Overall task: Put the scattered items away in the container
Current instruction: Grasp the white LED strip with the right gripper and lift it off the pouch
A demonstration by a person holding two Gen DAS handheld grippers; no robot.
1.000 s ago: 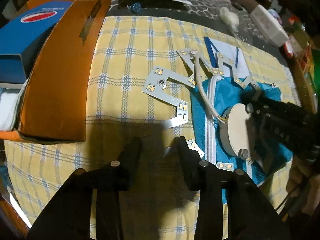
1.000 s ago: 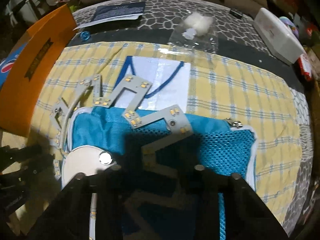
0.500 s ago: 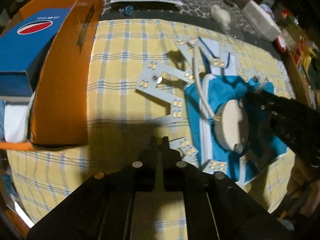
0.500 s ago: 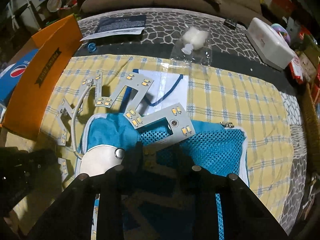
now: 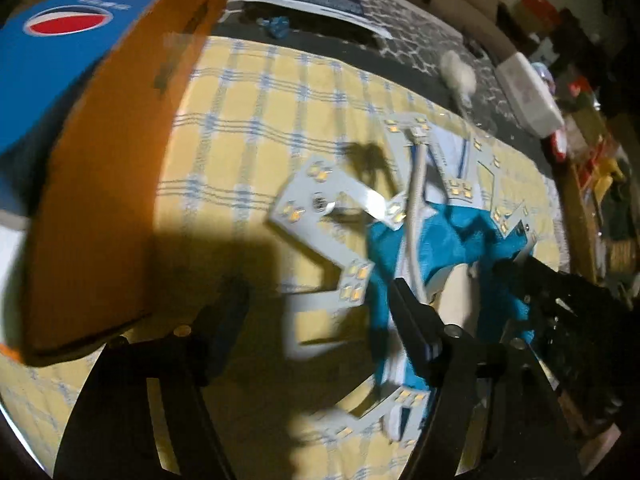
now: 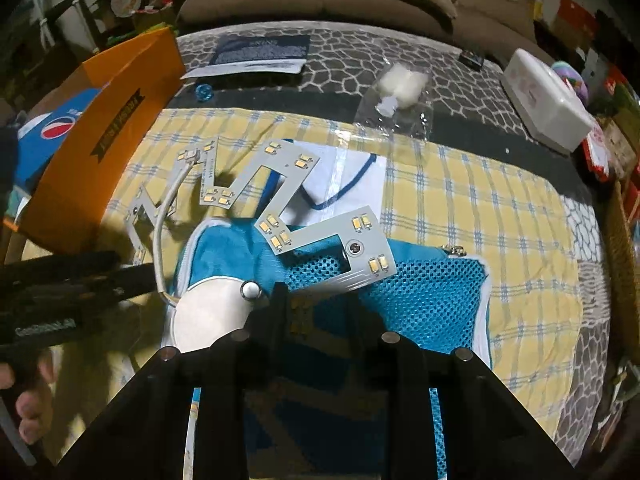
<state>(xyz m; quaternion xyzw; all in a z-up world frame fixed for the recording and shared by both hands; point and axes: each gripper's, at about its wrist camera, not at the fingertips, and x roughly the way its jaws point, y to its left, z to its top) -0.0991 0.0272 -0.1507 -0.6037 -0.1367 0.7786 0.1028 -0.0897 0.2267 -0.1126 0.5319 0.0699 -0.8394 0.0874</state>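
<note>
A zigzag LED board (image 5: pixel 316 220) in linked grey segments lies on the yellow checked cloth and across a blue mesh pouch (image 6: pixel 420 300). A white cable (image 6: pixel 160 240) joins it to a round white disc (image 6: pixel 208 312) in the pouch mouth. My left gripper (image 5: pixel 320 308) is opening, jaws wide. One board segment lies between them, untouched. My right gripper (image 6: pixel 318 308) is narrowly shut on a board segment (image 6: pixel 320 236) over the pouch. Each gripper shows at the edge of the other's view, the left gripper (image 6: pixel 80 280) with a person's hand behind it.
An orange open box (image 5: pixel 100 200) with a blue Pepsi carton (image 5: pixel 60 60) inside stands at the left. Beyond the cloth lie a dark booklet (image 6: pixel 260 52), a blue bead (image 6: pixel 204 92), a clear bag of white bits (image 6: pixel 400 84) and a white box (image 6: pixel 544 100).
The left jaws closed to a slit, then sprang wide around a board segment. The right gripper rose a little, the board segment staying between its fingers.
</note>
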